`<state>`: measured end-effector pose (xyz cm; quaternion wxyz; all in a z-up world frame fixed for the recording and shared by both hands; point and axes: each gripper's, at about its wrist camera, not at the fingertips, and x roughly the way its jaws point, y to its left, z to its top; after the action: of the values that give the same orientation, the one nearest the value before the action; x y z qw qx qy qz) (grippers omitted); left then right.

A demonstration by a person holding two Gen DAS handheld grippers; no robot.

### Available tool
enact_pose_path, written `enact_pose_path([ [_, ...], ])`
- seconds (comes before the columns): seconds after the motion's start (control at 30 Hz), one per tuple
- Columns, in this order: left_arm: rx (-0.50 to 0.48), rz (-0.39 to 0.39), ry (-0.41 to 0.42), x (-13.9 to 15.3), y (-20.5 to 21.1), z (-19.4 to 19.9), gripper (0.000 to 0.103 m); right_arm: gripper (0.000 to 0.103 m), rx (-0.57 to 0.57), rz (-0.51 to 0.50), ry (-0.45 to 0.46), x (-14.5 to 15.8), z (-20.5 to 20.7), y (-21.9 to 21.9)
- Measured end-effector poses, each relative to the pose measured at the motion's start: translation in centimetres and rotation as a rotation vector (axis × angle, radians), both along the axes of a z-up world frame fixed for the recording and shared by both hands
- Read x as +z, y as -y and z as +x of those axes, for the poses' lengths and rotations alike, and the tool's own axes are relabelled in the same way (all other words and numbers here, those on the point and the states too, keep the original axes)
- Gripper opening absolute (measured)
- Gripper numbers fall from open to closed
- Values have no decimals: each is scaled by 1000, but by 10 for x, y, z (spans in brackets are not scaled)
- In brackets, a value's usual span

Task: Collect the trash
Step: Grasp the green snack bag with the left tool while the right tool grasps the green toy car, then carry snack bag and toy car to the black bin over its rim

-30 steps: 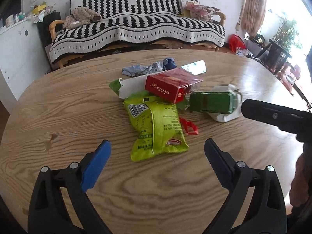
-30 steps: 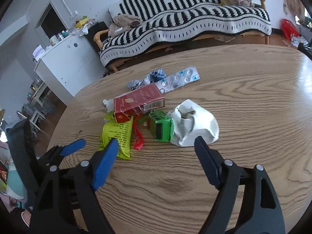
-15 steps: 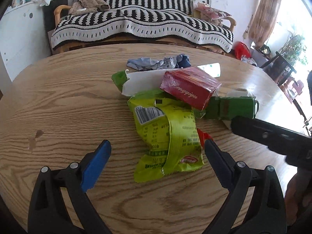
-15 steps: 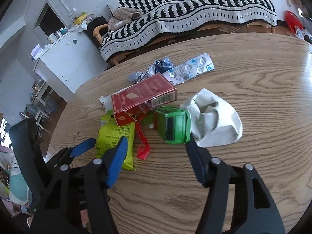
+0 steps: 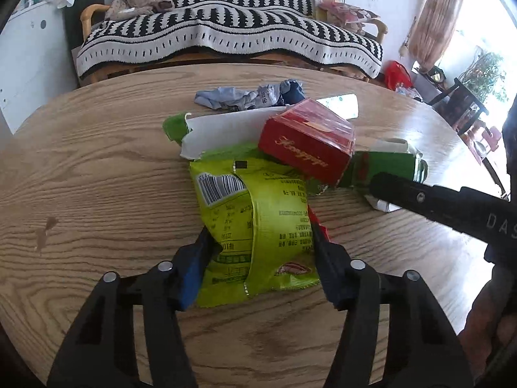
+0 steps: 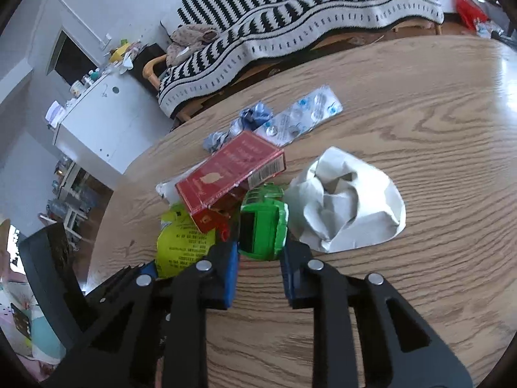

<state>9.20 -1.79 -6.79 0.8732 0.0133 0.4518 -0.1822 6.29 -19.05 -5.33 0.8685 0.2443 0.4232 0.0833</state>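
Note:
A pile of trash lies on the round wooden table (image 5: 80, 177). My left gripper (image 5: 261, 242) has its jaws closed in on the sides of the lime-green snack bag (image 5: 258, 213). A red carton (image 5: 307, 142) rests on the pile, over a white-and-green torn wrapper (image 5: 223, 129). My right gripper (image 6: 260, 255) has its jaws narrowed around the near end of the green box (image 6: 263, 226), which also shows in the left view (image 5: 384, 168). A crumpled white paper (image 6: 345, 200) lies right of the box. The red carton (image 6: 229, 174) and snack bag (image 6: 181, 245) lie to the left.
A crumpled blue wrapper (image 5: 252, 97) and a pill blister strip (image 6: 303, 116) lie at the far side of the pile. A small red scrap (image 5: 320, 226) lies by the bag. A striped sofa (image 5: 226, 38) stands beyond the table, a white cabinet (image 6: 106, 123) to the left.
Both grippers moved forward into the pile and narrowed. The left jaws closed onto the snack bag; the right jaws closed in around the green box.

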Motion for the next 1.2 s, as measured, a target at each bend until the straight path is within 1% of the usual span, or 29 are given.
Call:
enact_pose_path([
  [0.13, -7, 14, -9, 7, 1, -6, 54, 23, -3, -11, 10, 9, -9, 1],
  [0.3, -4, 26, 15, 28, -4, -22, 53, 23, 18, -44, 40, 25, -27, 2],
  [0.37, 3, 32, 12, 35, -6, -28, 53, 23, 21, -52, 47, 30, -34, 6],
  [0.47, 5, 23, 20, 46, -10, -39, 53, 23, 25, -70, 53, 38, -45, 12],
  [0.63, -6, 18, 32, 55, -5, -52, 53, 23, 20, -120, 67, 52, -70, 25],
  [0.83, -61, 26, 58, 61, 22, -62, 53, 23, -6, -180, 58, 60, -100, 50],
  [1.03, -129, 5, 76, 69, 55, -70, 53, 23, -60, -225, 52, 65, -130, 85],
  [1.2, -193, -17, 77, 72, 88, -82, 53, 23, -125, -261, 33, 67, -157, 123],
])
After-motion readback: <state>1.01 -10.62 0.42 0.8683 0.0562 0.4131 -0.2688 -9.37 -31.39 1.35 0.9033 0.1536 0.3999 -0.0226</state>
